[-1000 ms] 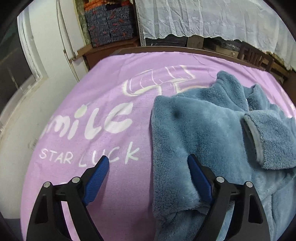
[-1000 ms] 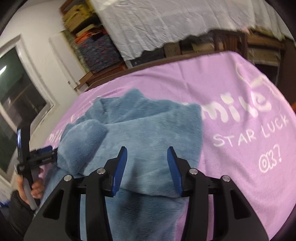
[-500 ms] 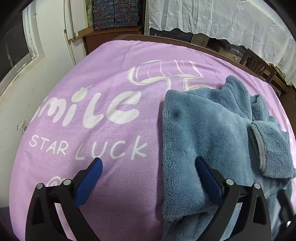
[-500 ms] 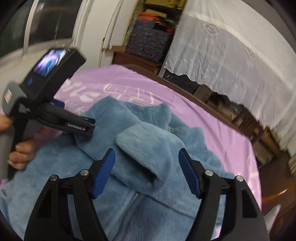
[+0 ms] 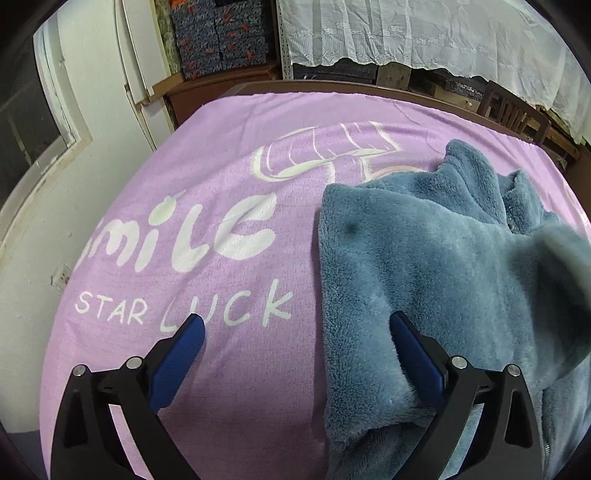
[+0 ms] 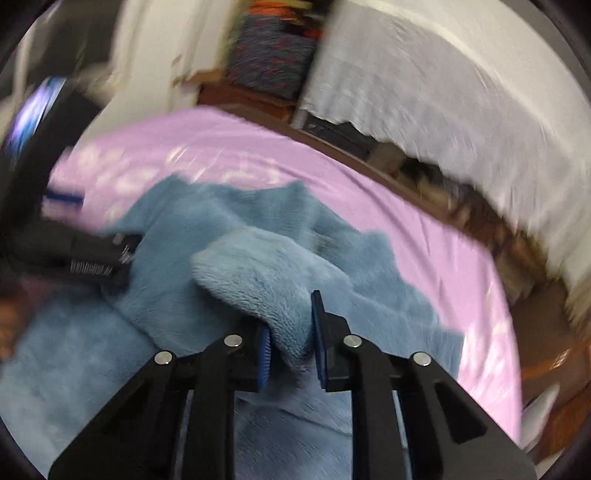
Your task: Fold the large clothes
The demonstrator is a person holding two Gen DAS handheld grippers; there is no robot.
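A fluffy blue fleece jacket (image 5: 424,258) lies on a purple blanket (image 5: 221,184) printed with white words. My left gripper (image 5: 295,328) is open and empty; its right finger rests over the jacket's left folded edge and its left finger over the blanket. In the right wrist view my right gripper (image 6: 290,325) is shut on the jacket's sleeve (image 6: 258,273), which bunches up between the pads above the jacket body (image 6: 184,236). The left gripper's black body (image 6: 74,254) shows at the left of that blurred view.
A white lace cloth (image 5: 424,33) hangs over shelving behind the bed. Patterned boxes (image 5: 221,33) stand on a wooden shelf at the back left. A wooden chair (image 5: 513,110) stands at the far right edge. A white wall with a window (image 5: 33,125) lies to the left.
My right gripper has closed on the jacket's sleeve, which was loose between open fingers half a second ago. The left gripper has stayed open and shifted only slightly.
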